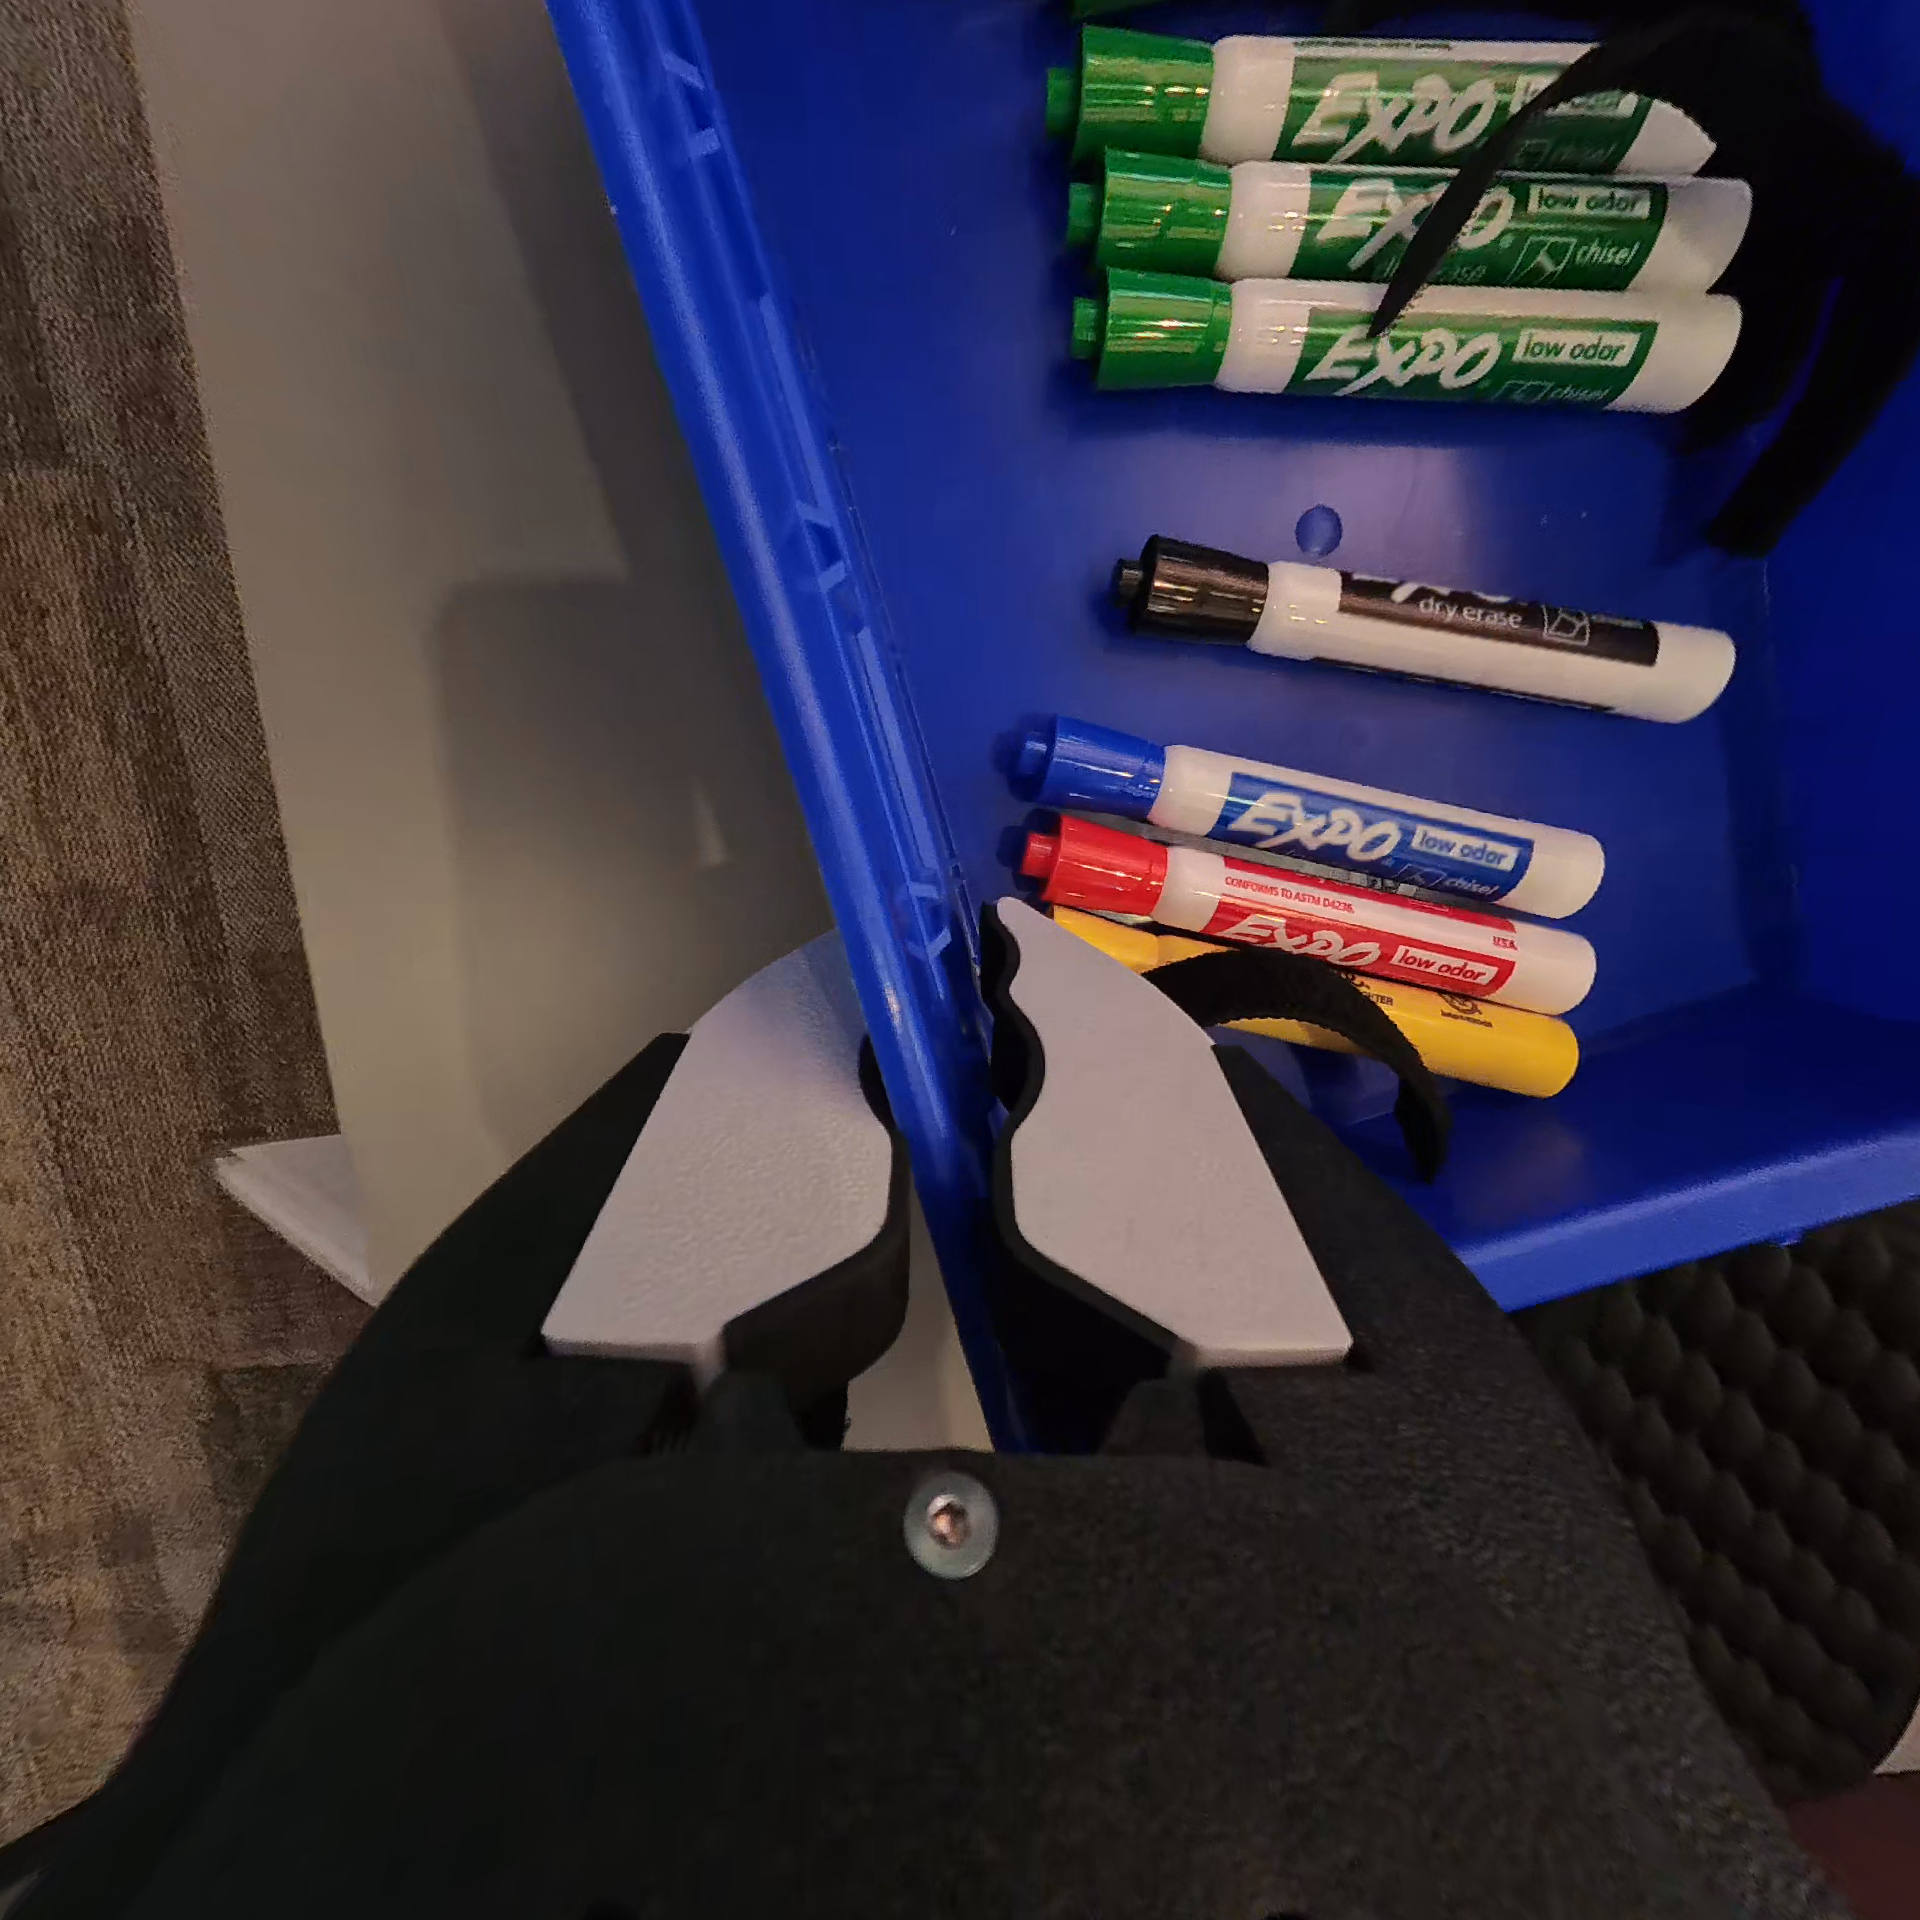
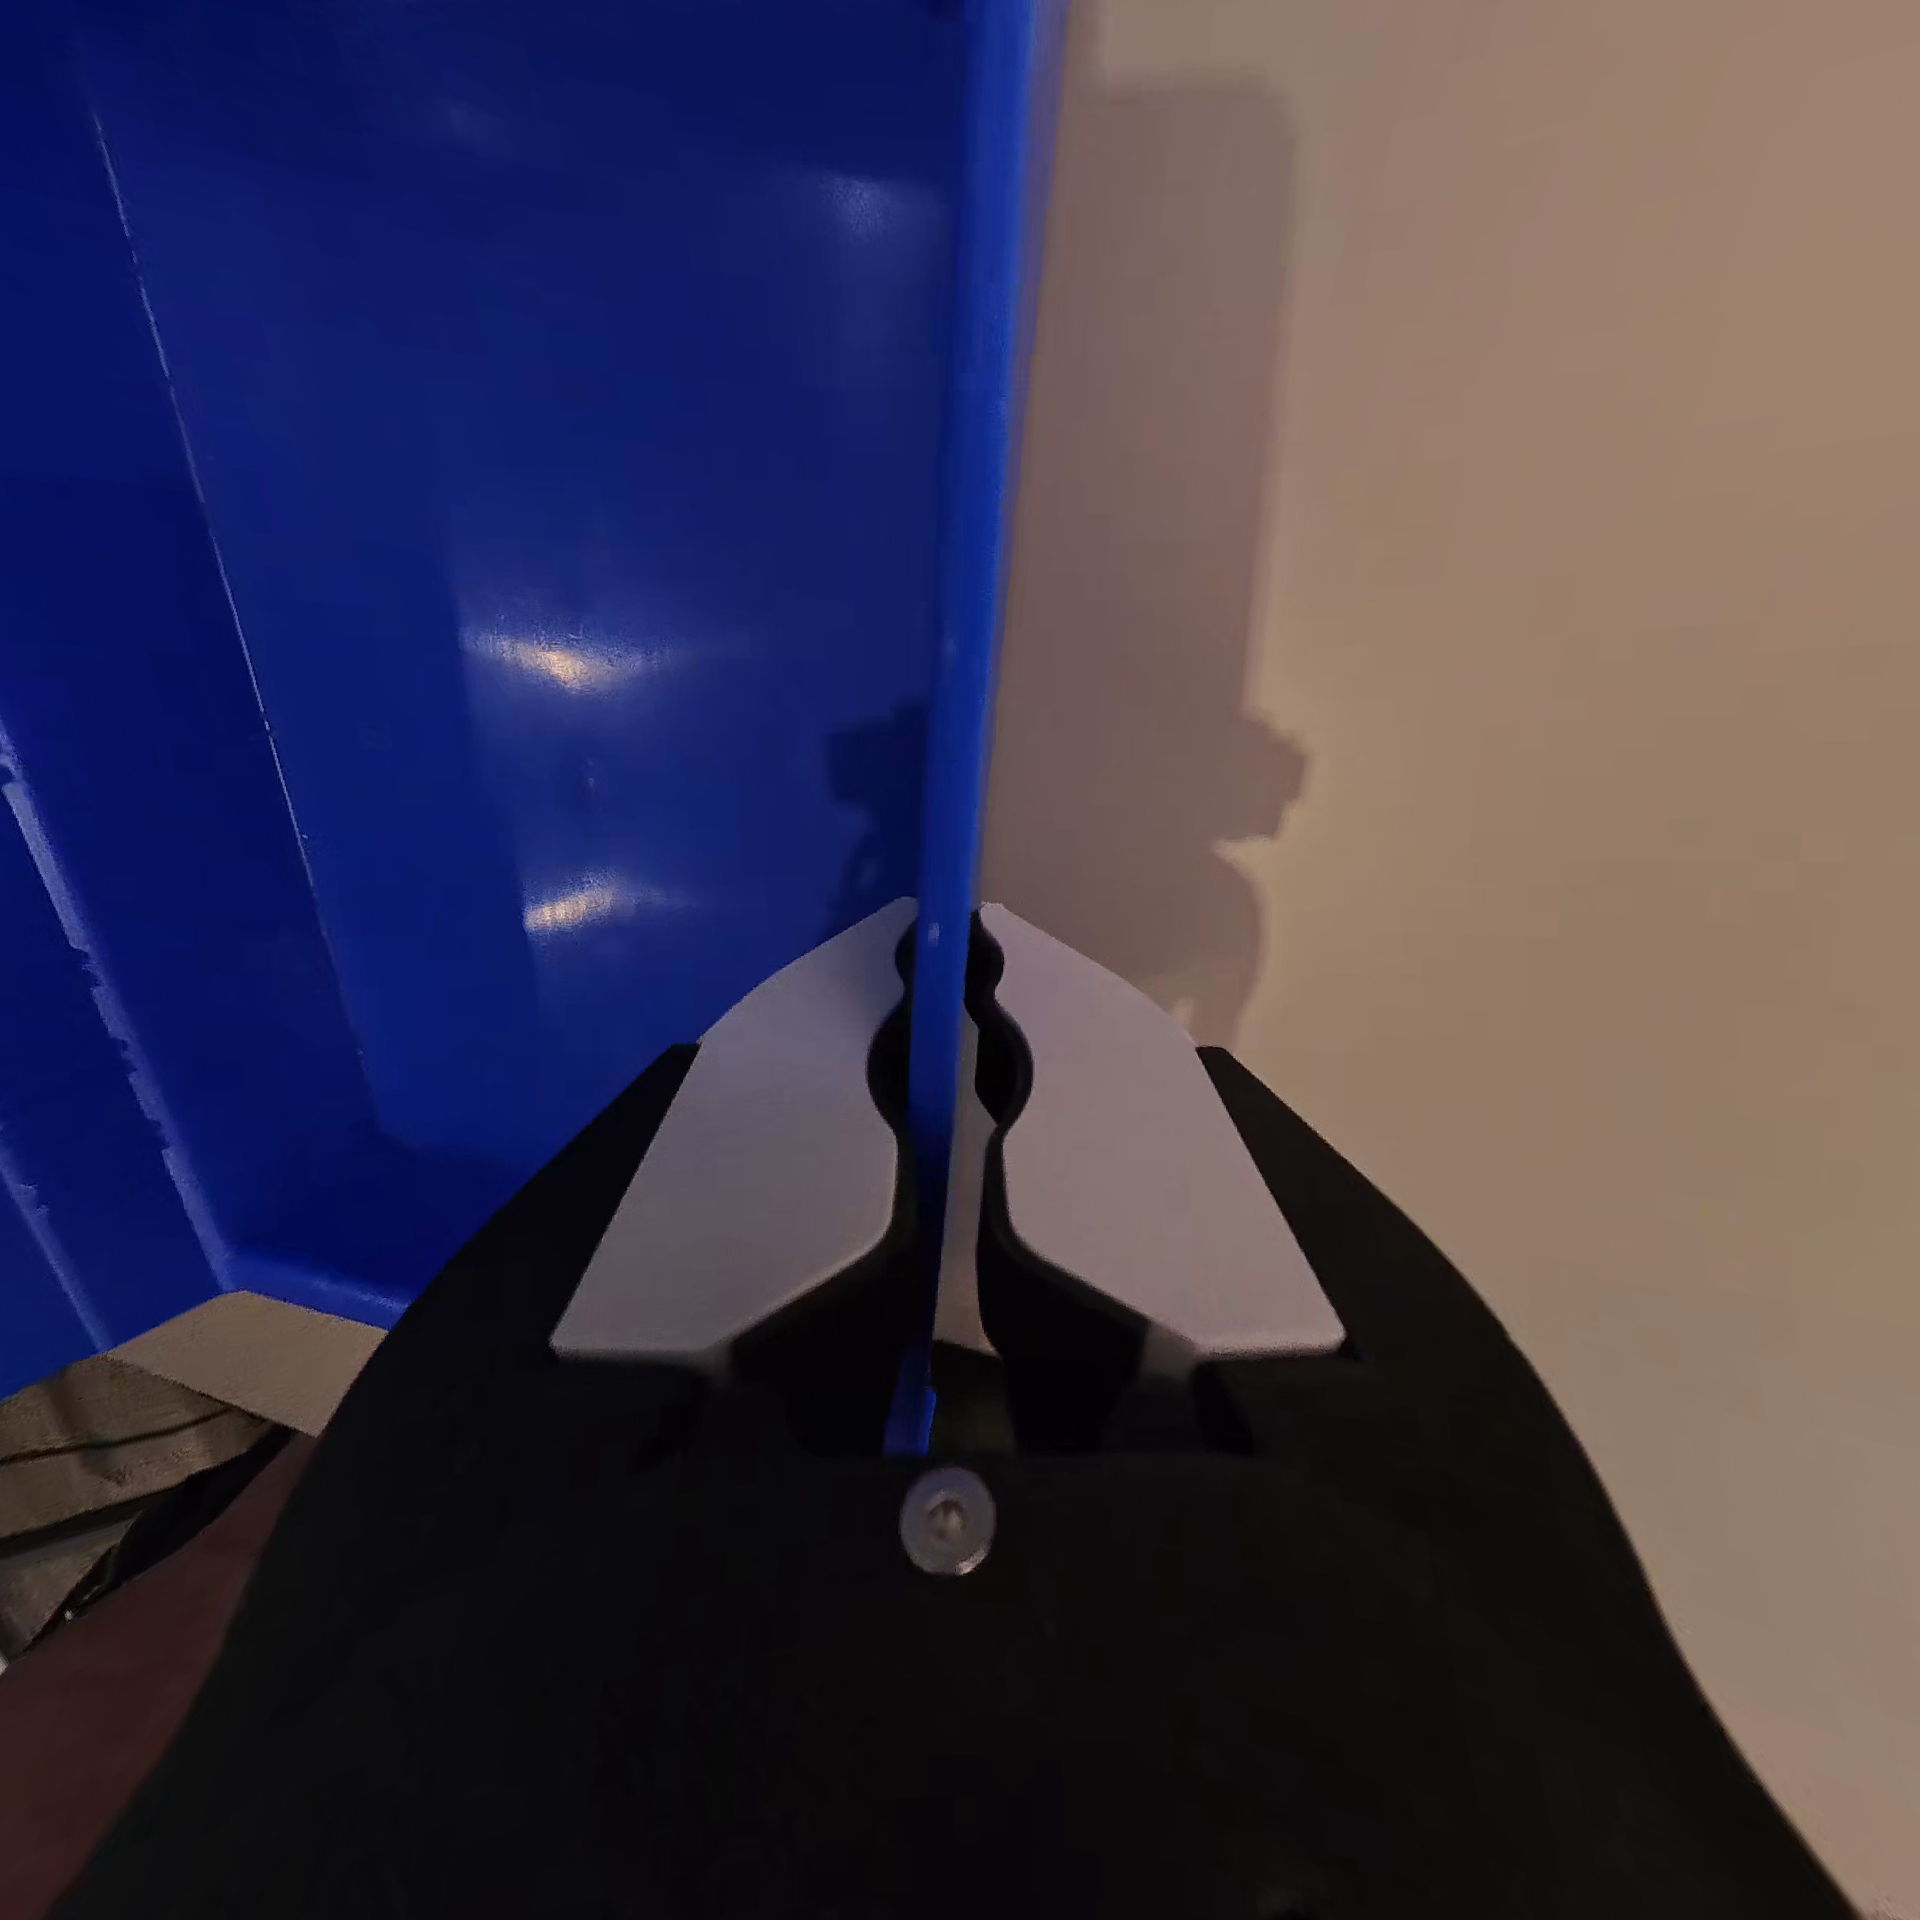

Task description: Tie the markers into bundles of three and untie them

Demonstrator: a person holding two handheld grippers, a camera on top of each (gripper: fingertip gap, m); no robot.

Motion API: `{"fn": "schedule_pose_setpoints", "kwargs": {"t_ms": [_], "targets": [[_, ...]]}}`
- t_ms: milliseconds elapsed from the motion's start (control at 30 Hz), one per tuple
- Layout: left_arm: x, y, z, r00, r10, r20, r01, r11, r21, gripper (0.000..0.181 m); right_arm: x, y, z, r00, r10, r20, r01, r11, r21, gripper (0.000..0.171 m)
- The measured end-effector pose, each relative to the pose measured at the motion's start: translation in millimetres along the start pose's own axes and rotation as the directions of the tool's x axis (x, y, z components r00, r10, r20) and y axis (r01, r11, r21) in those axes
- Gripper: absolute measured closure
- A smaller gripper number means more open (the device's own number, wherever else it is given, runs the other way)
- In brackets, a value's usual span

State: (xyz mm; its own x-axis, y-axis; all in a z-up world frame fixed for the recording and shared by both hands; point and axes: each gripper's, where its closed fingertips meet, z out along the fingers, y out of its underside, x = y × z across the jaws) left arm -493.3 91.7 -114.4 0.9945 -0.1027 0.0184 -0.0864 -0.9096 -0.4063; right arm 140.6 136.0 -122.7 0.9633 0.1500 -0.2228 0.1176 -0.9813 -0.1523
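Lying inside the blue bin are three green markers, one black marker, and blue, red and yellow markers with a black strap. The left gripper and right gripper each pinch a bin wall.

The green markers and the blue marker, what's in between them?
One black marker lies alone on the blue bin floor, between the three green markers and the blue marker. The left wrist view shows it.
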Motion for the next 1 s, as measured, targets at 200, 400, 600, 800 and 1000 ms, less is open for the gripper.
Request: {"fn": "schedule_pose_setpoints", "kwargs": {"t_ms": [200,400,600,800,1000], "targets": [[12.2,-10.6,5.3,1.000,0.030,-0.001,-0.030,1.000,-0.004,0.171,67.3,19.8,-17.9,0.995,0.097,-0.021,-0.096,0.995,0.022,0.165],[30.3,-22.2,11.3,0.998,0.065,-0.006,-0.065,0.998,-0.019,0.171,117.1,33.6,-31.1,0.985,0.167,-0.037,-0.166,0.985,0.036,0.165],[43.8,-32.0,16.3,0.992,0.126,-0.015,-0.127,0.992,-0.021,0.170,145.5,42.8,-38.9,0.978,0.206,-0.032,-0.204,0.978,0.050,0.165],[49.5,-36.1,17.8,0.986,0.165,-0.030,-0.165,0.986,0.002,0.170,150.9,43.3,-40.2,0.981,0.194,-0.028,-0.193,0.980,0.049,0.165],[55.4,-39.2,18.8,0.980,0.193,-0.042,-0.192,0.981,0.033,0.169,152.4,42.8,-40.5,0.981,0.193,-0.021,-0.191,0.980,0.051,0.165]]}}
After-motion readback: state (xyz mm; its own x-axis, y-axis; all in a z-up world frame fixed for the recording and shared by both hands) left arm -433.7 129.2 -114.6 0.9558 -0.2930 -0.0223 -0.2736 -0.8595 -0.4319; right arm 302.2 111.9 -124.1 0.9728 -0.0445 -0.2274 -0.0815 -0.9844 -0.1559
